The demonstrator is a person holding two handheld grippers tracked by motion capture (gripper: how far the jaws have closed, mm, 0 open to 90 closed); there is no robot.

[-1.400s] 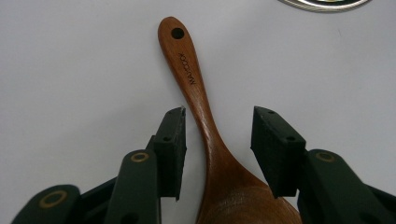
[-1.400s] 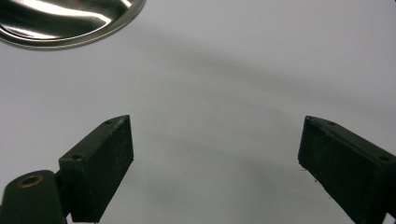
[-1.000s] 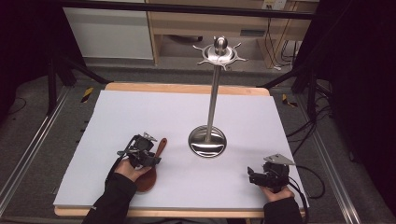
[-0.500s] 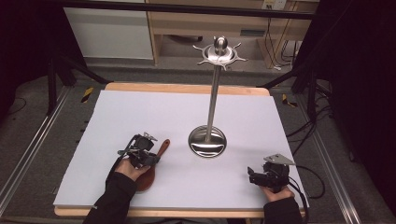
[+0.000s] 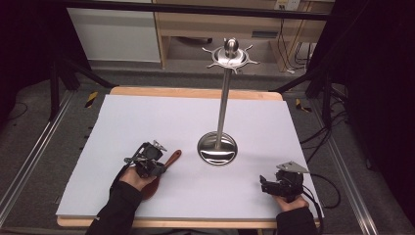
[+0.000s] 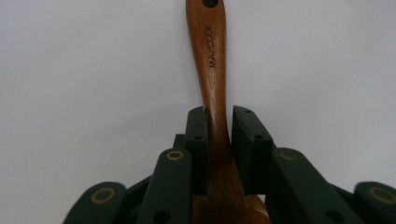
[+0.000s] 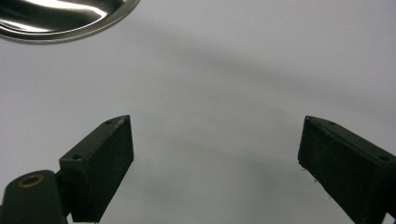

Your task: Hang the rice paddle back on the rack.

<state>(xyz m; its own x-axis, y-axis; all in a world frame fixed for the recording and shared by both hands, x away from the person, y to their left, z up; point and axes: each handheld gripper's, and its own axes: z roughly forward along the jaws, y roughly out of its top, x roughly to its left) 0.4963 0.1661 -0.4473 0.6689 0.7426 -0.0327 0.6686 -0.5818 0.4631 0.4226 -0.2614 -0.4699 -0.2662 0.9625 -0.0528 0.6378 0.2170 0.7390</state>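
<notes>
A brown wooden spoon (image 5: 172, 157) lies on the white sheet at the front left, its bowl partly hidden under the person's left hand. In the left gripper view the spoon (image 6: 212, 60) has "MAXCOOK" printed on its handle and a hole at the far end. My left gripper (image 5: 163, 167) is shut on the handle's lower part, one jaw on each side (image 6: 218, 116). At the front right, my right gripper (image 5: 265, 186) rests low and points left. Its jaws stand wide open over bare sheet (image 7: 215, 135).
A steel utensil stand (image 5: 217, 149) rises from a round dish base at mid-table, with a tall pole and a hooked ring on top (image 5: 230, 55). The base's edge (image 7: 60, 18) lies ahead of the right gripper. The white sheet (image 5: 147, 117) covers a wooden tabletop.
Almost nothing has moved. The left gripper stays at the spoon's handle and the spoon has shifted only slightly. The right gripper is still.
</notes>
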